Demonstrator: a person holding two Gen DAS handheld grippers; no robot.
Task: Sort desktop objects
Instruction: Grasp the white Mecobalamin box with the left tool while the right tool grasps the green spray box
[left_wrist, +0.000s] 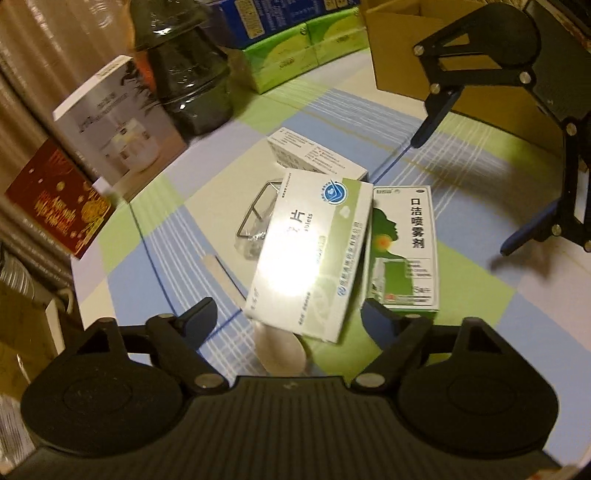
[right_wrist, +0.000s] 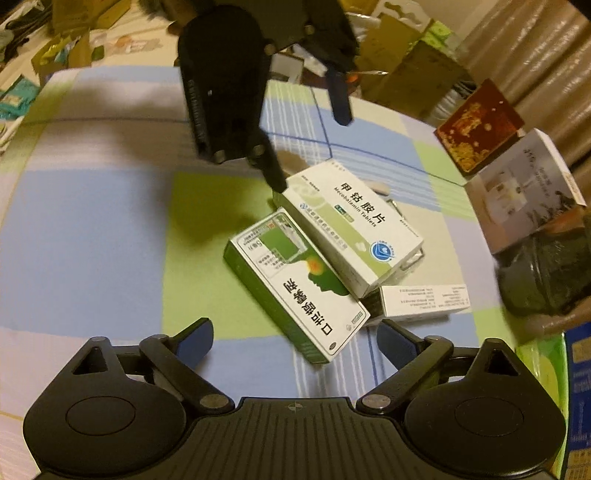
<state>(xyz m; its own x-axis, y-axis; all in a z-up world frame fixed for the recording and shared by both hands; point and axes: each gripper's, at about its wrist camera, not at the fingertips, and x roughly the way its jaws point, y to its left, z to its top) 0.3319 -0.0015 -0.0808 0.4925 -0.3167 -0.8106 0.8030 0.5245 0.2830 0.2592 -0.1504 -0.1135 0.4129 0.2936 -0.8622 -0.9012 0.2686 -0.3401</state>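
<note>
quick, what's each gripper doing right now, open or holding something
Left gripper: open, empty, straddling the near end of the tablets box.
Right gripper: open, empty, near the spray box.

A checked cloth (left_wrist: 476, 295) in blue, green and white covers the table. Along its far edge a red and gold card (left_wrist: 55, 206) leans beside a white book (left_wrist: 118, 125), with a dark wrapped jar (left_wrist: 188, 74) next to that, then green tissue packs (left_wrist: 299, 55) under a blue box (left_wrist: 258, 18) and a cardboard box (left_wrist: 399, 48). Beyond the table, cartons (right_wrist: 399, 59) and loose clutter (right_wrist: 22, 92) lie about the room, before a pale curtain (right_wrist: 535, 48).
</note>
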